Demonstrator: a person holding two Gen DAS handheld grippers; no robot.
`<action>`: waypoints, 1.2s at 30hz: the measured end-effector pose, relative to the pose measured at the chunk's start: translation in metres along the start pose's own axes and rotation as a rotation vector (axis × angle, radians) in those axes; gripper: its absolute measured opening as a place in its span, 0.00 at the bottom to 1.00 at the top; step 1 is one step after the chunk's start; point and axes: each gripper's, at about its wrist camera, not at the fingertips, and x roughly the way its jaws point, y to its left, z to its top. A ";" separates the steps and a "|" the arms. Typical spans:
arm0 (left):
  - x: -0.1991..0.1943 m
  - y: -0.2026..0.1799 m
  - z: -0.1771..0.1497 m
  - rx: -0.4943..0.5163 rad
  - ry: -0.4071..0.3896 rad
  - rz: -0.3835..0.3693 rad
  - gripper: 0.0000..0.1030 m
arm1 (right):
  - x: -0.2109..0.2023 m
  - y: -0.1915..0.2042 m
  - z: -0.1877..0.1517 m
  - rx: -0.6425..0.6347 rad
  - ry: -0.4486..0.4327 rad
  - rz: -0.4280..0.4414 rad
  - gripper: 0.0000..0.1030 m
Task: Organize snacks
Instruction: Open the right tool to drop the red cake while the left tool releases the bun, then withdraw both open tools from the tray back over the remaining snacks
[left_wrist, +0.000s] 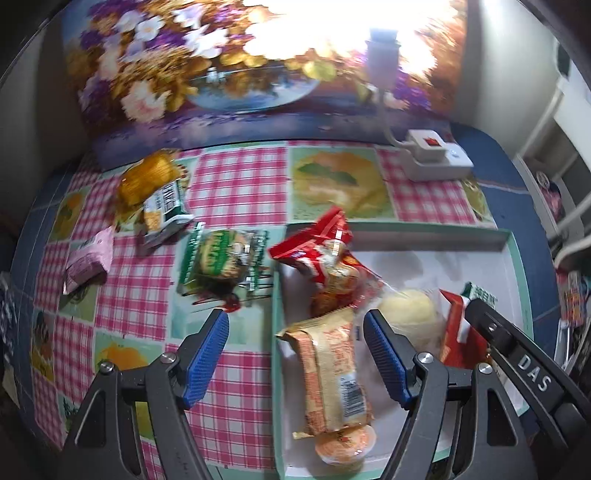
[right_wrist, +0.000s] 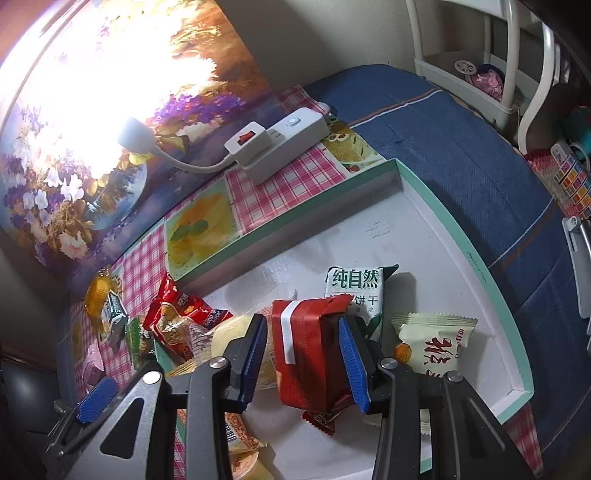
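Note:
A shallow white tray with a teal rim (left_wrist: 515, 258) (right_wrist: 480, 280) lies on the checked tablecloth. My left gripper (left_wrist: 295, 354) is open and empty, low over the tray's left edge, astride an orange-cream snack pack (left_wrist: 328, 369). A red snack bag (left_wrist: 321, 243) leans over the tray's left rim. My right gripper (right_wrist: 303, 354) is shut on a red wrapped pack (right_wrist: 310, 350) over the tray; it also shows in the left wrist view (left_wrist: 458, 332). A green-white biscuit pack (right_wrist: 354, 291) and a cream pack (right_wrist: 432, 343) lie in the tray.
Outside the tray on the cloth lie a green burger-print pack (left_wrist: 221, 258), a pink pack (left_wrist: 90, 258), a green-white pack (left_wrist: 166, 210) and a gold one (left_wrist: 147, 177). A white power strip (left_wrist: 436, 155) sits at the back. A floral picture (left_wrist: 221, 74) stands behind.

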 end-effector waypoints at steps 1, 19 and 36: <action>0.000 0.003 0.001 -0.014 -0.001 0.002 0.74 | -0.001 0.001 0.000 -0.001 0.000 0.000 0.43; -0.026 0.077 0.005 -0.258 -0.048 0.036 0.75 | -0.021 0.024 -0.004 -0.073 -0.034 -0.026 0.82; -0.025 0.110 0.000 -0.348 -0.034 0.017 0.75 | -0.018 0.057 -0.020 -0.163 -0.018 -0.014 0.89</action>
